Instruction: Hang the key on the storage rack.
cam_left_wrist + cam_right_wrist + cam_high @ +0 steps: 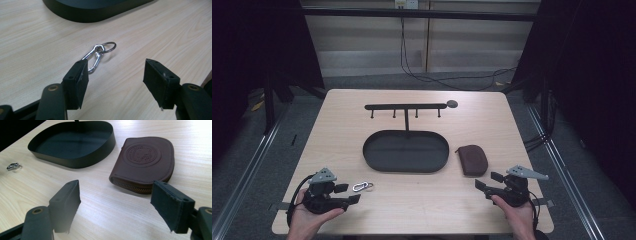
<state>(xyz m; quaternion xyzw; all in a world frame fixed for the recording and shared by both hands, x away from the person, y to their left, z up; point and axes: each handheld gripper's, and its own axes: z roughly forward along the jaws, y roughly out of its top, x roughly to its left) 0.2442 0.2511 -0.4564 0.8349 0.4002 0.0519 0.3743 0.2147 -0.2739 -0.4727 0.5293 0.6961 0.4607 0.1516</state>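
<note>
Lying lower left on surface (422, 200): carabiner (362, 186), near left gripper (349, 194); right gripper (486, 182) beside pouch (472, 159); jaws of both released, empty.

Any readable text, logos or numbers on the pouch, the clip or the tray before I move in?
No legible text anywhere.
Brown zip pouch: a round embossed emblem with what may be lettering around its rim, too faint and blurred to read.
Silver carabiner clip with its key ring: no marking visible.
Black oval tray: plain, no label seen.
</note>
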